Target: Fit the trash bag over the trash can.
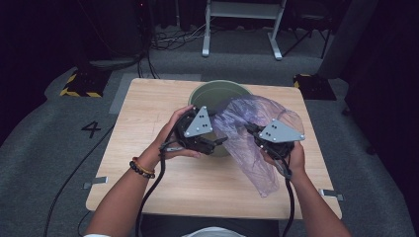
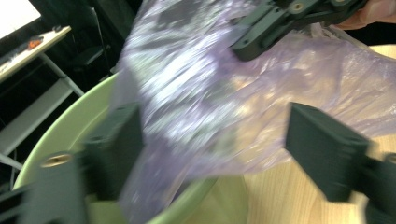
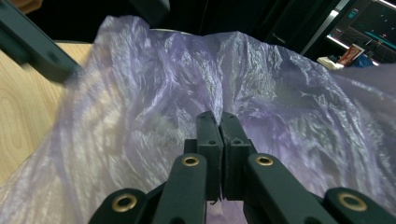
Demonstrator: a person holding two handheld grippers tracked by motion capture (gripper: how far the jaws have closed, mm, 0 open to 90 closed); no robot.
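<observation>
Pinched tight on the thin purple bag (image 3: 261, 93), the right gripper (image 1: 253, 132) holds it up over the green bin (image 1: 217, 91) while the left gripper (image 1: 221, 141), jaws wide and gripping nothing, reaches for its edge, so lining the bin looks barely begun.

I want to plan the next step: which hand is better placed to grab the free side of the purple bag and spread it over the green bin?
Left. The left gripper stands open beside the bag; the right gripper is shut on it.
</observation>
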